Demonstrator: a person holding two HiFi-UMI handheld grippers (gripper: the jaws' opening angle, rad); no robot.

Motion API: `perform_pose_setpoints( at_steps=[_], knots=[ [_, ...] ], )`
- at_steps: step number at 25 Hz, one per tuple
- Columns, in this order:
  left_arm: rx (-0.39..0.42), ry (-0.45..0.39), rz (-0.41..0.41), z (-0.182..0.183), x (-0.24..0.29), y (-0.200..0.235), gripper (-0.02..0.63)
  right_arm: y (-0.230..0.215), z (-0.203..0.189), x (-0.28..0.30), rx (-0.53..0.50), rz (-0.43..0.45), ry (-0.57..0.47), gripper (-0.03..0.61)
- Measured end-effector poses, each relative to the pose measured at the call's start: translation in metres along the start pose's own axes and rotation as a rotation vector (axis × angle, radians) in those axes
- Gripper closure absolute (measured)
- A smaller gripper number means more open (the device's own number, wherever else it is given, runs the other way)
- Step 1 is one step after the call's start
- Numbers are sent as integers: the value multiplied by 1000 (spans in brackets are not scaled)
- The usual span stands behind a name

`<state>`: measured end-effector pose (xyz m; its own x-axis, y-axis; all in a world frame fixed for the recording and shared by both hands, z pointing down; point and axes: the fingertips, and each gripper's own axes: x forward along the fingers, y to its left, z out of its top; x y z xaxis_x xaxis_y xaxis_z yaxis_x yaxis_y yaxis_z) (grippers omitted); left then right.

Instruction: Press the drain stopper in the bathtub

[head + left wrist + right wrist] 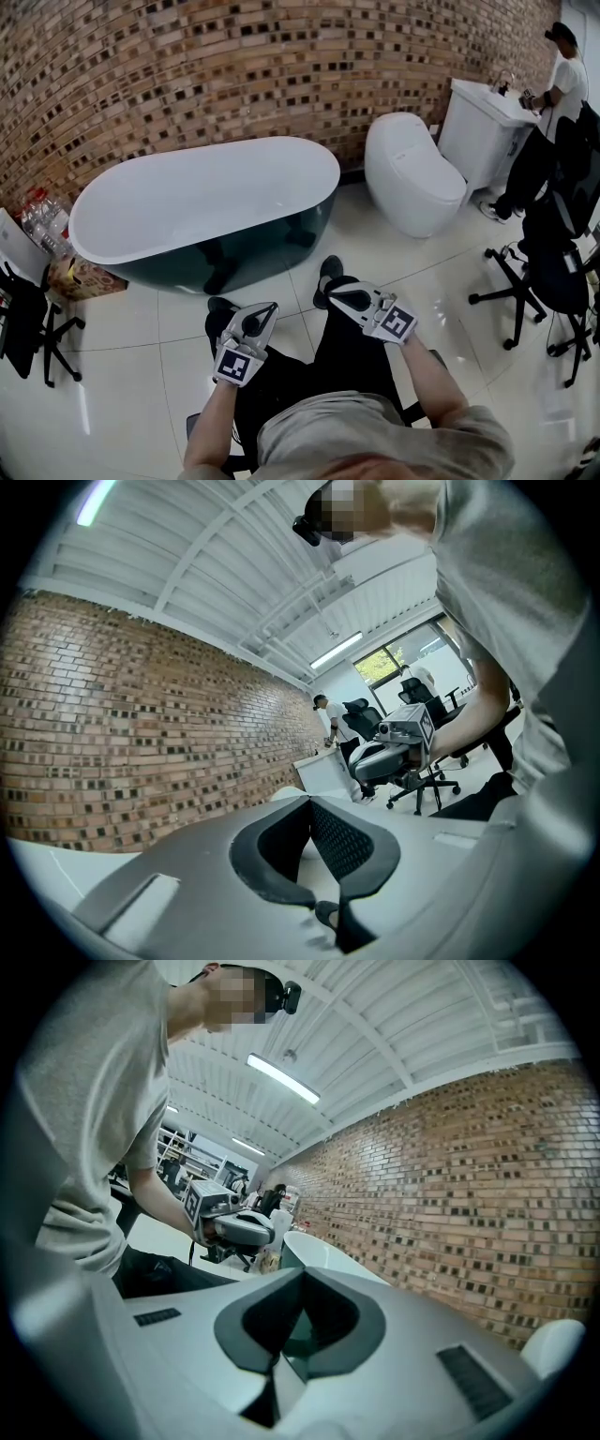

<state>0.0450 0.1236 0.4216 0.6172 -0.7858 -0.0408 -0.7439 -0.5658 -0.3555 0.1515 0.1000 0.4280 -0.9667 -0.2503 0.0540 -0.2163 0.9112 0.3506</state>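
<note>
Approach step; pressing not begun. Left claw (270,307) and right claw (336,292) both pressed together, empty, well apart from bathtub (253,248). Drain stopper not visible inside tub. Next move likely: step closer, lower one claw into basin.

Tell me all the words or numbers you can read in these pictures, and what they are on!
No words or numbers can be read.
The black-and-white square-marker cube on the left gripper, and the one on the right gripper: patterns only, no letters.
The brown cardboard box beside the white oval bathtub: any print is too blurred.
The small dark label on the right gripper's grey body: too small to read.
</note>
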Motion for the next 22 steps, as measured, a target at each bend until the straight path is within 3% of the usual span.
perform_pose_setpoints(
  at_steps=[22],
  knots=[
    [38,15,-22,-1,3,-6,604,4,-8,5,-38,14,56,578]
  ],
)
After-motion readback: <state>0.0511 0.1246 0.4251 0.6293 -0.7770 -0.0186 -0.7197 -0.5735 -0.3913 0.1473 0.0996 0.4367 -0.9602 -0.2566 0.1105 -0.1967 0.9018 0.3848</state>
